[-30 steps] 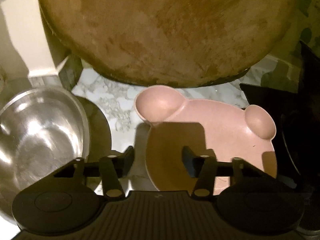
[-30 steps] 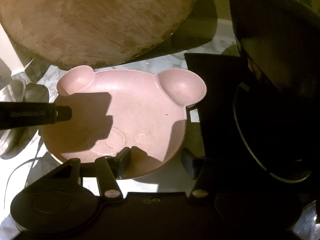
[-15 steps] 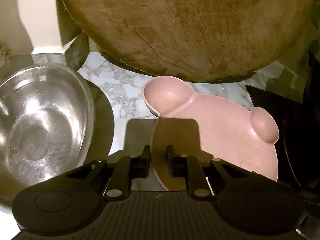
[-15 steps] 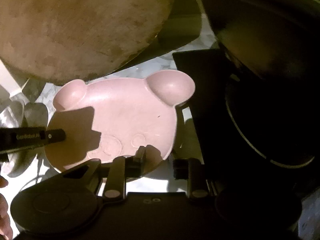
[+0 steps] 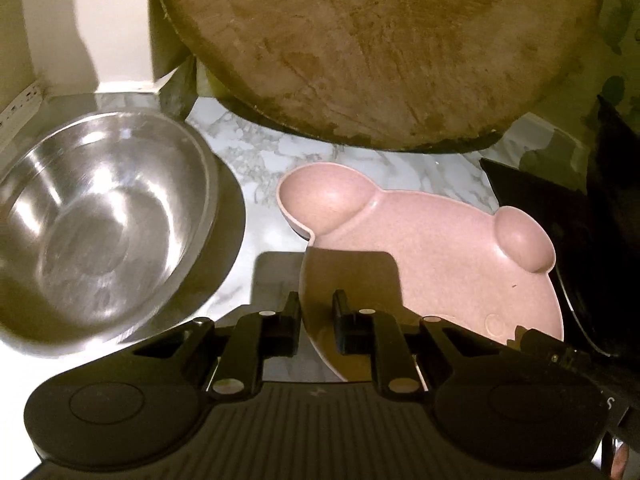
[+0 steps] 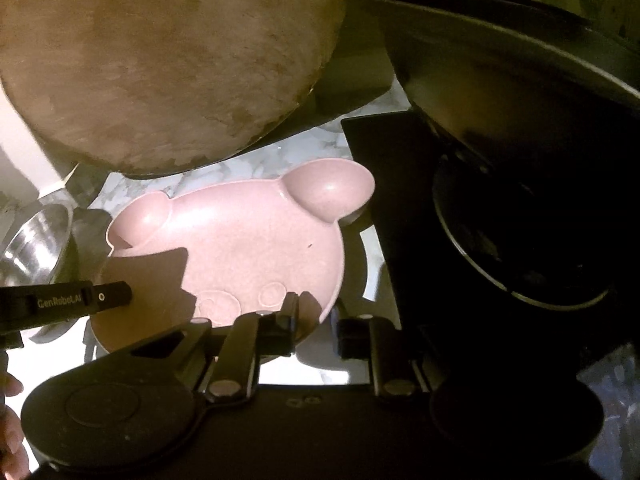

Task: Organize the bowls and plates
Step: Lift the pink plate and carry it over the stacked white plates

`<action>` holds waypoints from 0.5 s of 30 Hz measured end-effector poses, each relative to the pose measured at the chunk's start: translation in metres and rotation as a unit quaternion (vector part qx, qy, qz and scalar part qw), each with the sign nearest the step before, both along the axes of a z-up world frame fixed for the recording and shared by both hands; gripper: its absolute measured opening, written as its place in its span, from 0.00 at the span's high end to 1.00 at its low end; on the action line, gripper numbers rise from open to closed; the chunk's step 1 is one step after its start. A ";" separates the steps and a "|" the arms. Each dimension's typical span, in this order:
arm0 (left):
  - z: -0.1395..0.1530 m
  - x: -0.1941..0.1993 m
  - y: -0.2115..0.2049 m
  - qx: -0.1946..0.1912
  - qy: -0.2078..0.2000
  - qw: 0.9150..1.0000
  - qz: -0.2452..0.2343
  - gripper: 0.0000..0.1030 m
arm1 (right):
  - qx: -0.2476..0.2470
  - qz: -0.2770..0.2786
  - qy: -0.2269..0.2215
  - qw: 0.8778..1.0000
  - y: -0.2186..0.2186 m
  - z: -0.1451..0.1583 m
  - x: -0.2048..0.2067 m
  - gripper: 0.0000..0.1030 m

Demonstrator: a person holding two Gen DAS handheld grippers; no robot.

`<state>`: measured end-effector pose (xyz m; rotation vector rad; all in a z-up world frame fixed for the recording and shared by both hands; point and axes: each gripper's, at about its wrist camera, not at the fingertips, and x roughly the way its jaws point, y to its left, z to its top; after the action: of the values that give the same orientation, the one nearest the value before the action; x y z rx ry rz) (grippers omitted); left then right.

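Observation:
A pink bear-shaped plate [image 5: 440, 264] with two round ear cups sits tilted over the marble counter [image 5: 272, 152]. My left gripper [image 5: 317, 320] is shut on its left rim, the edge pinched between the black fingers. In the right wrist view the same plate [image 6: 248, 248] has its right front rim between the fingers of my right gripper [image 6: 318, 318], whose jaws are closing and pressing on it. The left gripper's finger [image 6: 80, 300] reaches in from the left edge of that view. A steel bowl [image 5: 100, 220] stands empty to the left of the plate.
A large round wooden board [image 5: 380, 40] leans behind the plate. A black stove top [image 5: 540, 208] and a dark pan [image 6: 520, 220] lie close on the right. A white wall corner [image 5: 112, 20] stands at the back left. A person's hand [image 6: 8, 392] shows at the lower left.
Both grippers have closed from open onto the plate's opposite rims. The plate now sits lower and more tilted in both views, and the steel bowl appears further right in the left wrist view.

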<state>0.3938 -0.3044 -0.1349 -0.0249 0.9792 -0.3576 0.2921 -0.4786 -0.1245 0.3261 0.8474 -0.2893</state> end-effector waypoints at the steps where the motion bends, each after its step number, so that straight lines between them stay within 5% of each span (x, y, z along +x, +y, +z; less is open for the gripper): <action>1: 0.001 -0.005 0.003 -0.003 0.002 1.000 -0.001 0.85 | 0.002 0.001 -0.001 1.000 0.001 0.001 -0.004 0.84; 15: 0.029 -0.080 0.041 -0.018 -0.009 1.000 0.016 0.85 | 0.001 0.034 -0.031 0.999 0.030 0.029 -0.061 0.85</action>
<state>0.3136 -0.2631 -0.1058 -0.0705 0.9534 -0.3455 0.2306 -0.4490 -0.0952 0.3067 0.7954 -0.2146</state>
